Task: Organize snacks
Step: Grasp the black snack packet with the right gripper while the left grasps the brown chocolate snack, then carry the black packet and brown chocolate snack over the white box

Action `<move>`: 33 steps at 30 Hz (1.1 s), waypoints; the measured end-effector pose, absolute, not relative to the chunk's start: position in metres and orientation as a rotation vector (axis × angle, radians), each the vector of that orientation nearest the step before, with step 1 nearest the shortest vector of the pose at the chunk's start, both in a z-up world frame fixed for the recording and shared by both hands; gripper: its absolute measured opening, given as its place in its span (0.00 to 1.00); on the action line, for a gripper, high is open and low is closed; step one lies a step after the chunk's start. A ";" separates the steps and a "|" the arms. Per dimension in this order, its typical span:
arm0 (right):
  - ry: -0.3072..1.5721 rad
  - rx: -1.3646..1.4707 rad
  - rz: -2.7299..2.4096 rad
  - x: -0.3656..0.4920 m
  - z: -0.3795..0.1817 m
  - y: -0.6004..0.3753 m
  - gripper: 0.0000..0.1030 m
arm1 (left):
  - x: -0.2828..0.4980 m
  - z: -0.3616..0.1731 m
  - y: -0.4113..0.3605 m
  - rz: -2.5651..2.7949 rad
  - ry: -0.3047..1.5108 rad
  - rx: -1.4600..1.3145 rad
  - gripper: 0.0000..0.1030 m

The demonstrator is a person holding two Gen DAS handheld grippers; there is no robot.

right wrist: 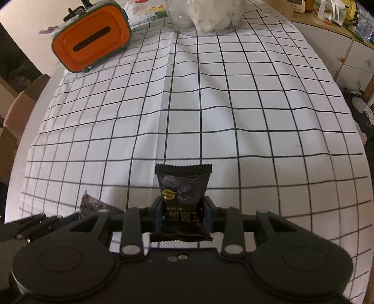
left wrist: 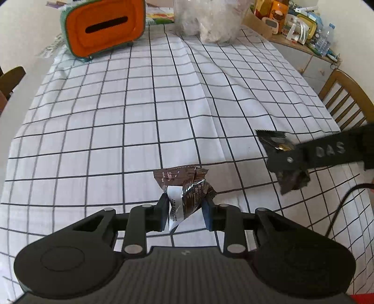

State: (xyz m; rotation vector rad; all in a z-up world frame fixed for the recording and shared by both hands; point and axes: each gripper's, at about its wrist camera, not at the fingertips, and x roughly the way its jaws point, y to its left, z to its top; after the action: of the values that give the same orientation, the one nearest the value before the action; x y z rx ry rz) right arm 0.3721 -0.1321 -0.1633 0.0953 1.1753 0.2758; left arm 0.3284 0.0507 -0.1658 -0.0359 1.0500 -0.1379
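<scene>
My left gripper (left wrist: 185, 211) is shut on a brown snack packet (left wrist: 187, 189) with a white label, held above the checked tablecloth (left wrist: 140, 105). My right gripper (right wrist: 183, 210) is shut on a black snack packet (right wrist: 183, 187) with a gold seal. The right gripper also shows at the right of the left wrist view (left wrist: 287, 161) with its black packet (left wrist: 275, 140). The left gripper's brown packet shows at the lower left of the right wrist view (right wrist: 93, 203). An orange box with a slot in its lid (left wrist: 105, 25) stands at the far left of the table; it also shows in the right wrist view (right wrist: 91, 37).
A clear plastic bag (left wrist: 210, 18) of items sits at the far middle of the table. A wooden chair (left wrist: 346, 103) stands at the right. A cluttered cabinet (left wrist: 299, 25) is at the far right. A chair (right wrist: 21, 110) stands at the left.
</scene>
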 end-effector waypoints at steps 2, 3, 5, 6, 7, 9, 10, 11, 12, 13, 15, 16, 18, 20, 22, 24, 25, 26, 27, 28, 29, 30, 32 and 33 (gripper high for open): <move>1.168 0.095 0.286 0.365 -0.157 -0.137 0.32 | 0.323 -0.158 0.052 -0.129 1.042 -0.033 0.28; 1.164 0.095 0.293 0.361 -0.153 -0.140 0.32 | 0.319 -0.154 0.052 -0.123 1.036 -0.030 0.28; 1.158 0.101 0.310 0.354 -0.146 -0.145 0.32 | 0.312 -0.146 0.051 -0.117 1.026 -0.019 0.28; 1.154 0.100 0.317 0.350 -0.142 -0.147 0.32 | 0.308 -0.142 0.049 -0.115 1.018 -0.012 0.28; 1.150 0.097 0.325 0.346 -0.138 -0.149 0.32 | 0.303 -0.137 0.049 -0.114 1.012 -0.008 0.28; 1.139 0.090 0.345 0.336 -0.130 -0.153 0.32 | 0.294 -0.128 0.047 -0.112 1.003 -0.003 0.28; 1.133 0.087 0.357 0.331 -0.125 -0.154 0.32 | 0.291 -0.124 0.046 -0.109 0.999 0.000 0.28; 1.129 0.085 0.368 0.326 -0.121 -0.156 0.32 | 0.286 -0.119 0.045 -0.106 0.995 0.002 0.28; 1.125 0.083 0.380 0.321 -0.117 -0.157 0.32 | 0.282 -0.114 0.043 -0.103 0.993 0.005 0.28; 1.120 0.083 0.393 0.316 -0.113 -0.159 0.32 | 0.278 -0.110 0.042 -0.100 0.991 0.007 0.28; 1.110 0.084 0.417 0.305 -0.104 -0.162 0.32 | 0.268 -0.101 0.039 -0.098 0.985 0.005 0.28; 1.105 0.083 0.428 0.299 -0.100 -0.163 0.32 | 0.263 -0.096 0.038 -0.099 0.980 0.004 0.28; 1.095 0.085 0.448 0.288 -0.092 -0.167 0.32 | 0.253 -0.086 0.035 -0.099 0.971 0.003 0.28; 1.082 0.091 0.467 0.275 -0.083 -0.173 0.32 | 0.243 -0.078 0.032 -0.094 0.967 0.001 0.28; 1.069 0.092 0.478 0.264 -0.075 -0.179 0.32 | 0.233 -0.070 0.029 -0.083 0.967 0.001 0.28; 1.055 0.091 0.495 0.253 -0.067 -0.184 0.32 | 0.223 -0.063 0.026 -0.078 0.964 -0.001 0.28; 1.048 0.091 0.502 0.246 -0.063 -0.187 0.32 | 0.217 -0.059 0.024 -0.074 0.960 -0.002 0.28; 1.042 0.089 0.511 0.240 -0.060 -0.190 0.32 | 0.211 -0.056 0.022 -0.071 0.957 -0.002 0.28; 1.035 0.087 0.520 0.233 -0.056 -0.192 0.32 | 0.204 -0.052 0.020 -0.071 0.955 -0.002 0.28; 1.028 0.085 0.528 0.226 -0.053 -0.195 0.32 | 0.197 -0.049 0.017 -0.070 0.951 -0.004 0.28; 1.022 0.082 0.538 0.221 -0.050 -0.197 0.32 | 0.191 -0.047 0.015 -0.069 0.950 -0.004 0.28; 1.014 0.079 0.548 0.213 -0.047 -0.200 0.32 | 0.184 -0.044 0.012 -0.072 0.950 -0.001 0.28; 1.005 0.076 0.567 0.202 -0.043 -0.204 0.32 | 0.171 -0.039 0.006 -0.069 0.947 0.007 0.28; 1.001 0.074 0.576 0.195 -0.042 -0.207 0.32 | 0.164 -0.037 0.003 -0.068 0.947 0.012 0.28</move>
State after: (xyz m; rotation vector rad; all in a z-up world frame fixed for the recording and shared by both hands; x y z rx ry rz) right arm 0.1950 -0.2065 -0.0418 0.0742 1.0015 0.5762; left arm 0.1642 0.0031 -0.0370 0.0121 0.9467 -0.0683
